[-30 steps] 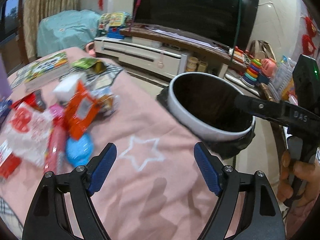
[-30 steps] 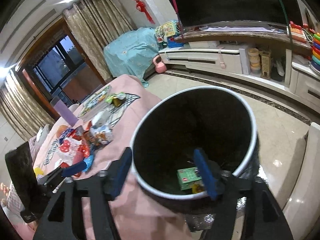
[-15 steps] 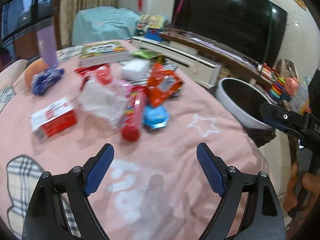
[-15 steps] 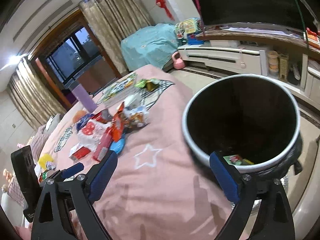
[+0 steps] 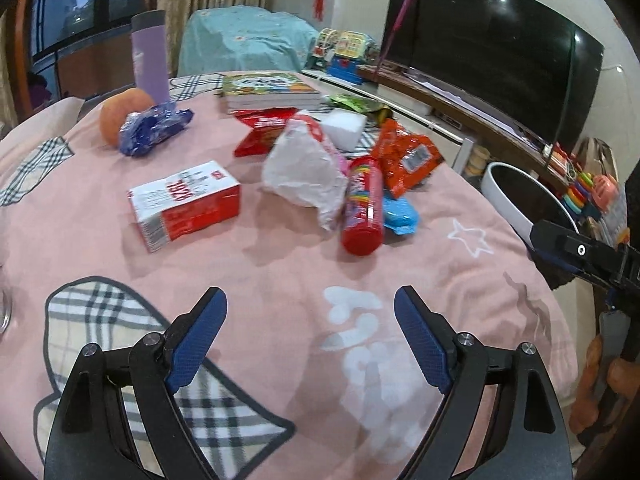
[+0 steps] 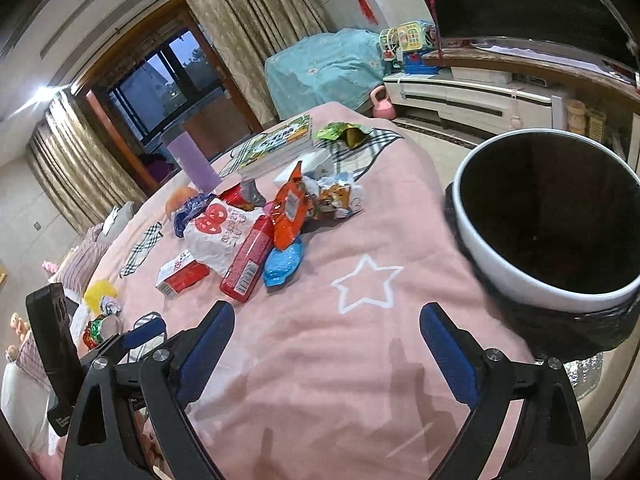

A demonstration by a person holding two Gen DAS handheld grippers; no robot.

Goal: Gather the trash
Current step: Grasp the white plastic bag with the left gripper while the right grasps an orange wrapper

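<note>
I've got the trash heap in the middle of the pink bedspread [image 5: 280,280]: a red tube [image 5: 362,204] lying on its side, a crumpled white bag [image 5: 304,172] touching it on its left, a blue wrapper [image 5: 398,214] tucked against its right, an orange packet [image 5: 408,156] just behind, and a red-and-white carton [image 5: 186,204] on its own, a little apart to the left. My left gripper [image 5: 310,336] hangs over bare spread on the near side of the heap, jaws wide, nothing between them; they have just been opening. My right gripper [image 6: 326,344] is the same, jaws spread wide over empty cloth, and they too have just been opening. There's open pink cloth between both grippers and the pile, with a white star [image 6: 366,282] printed on it. The white bin [image 6: 520,280] with its black liner sits hard against the bed's right edge. My right camera looks down into its dark mouth; the left one catches only a slice of its rim [image 5: 506,196]. The left view gives me the far things better: a blue bag [image 5: 154,130] beside an orange ball [image 5: 122,110], a purple bottle [image 5: 150,58], a stack of books [image 5: 270,90].
</note>
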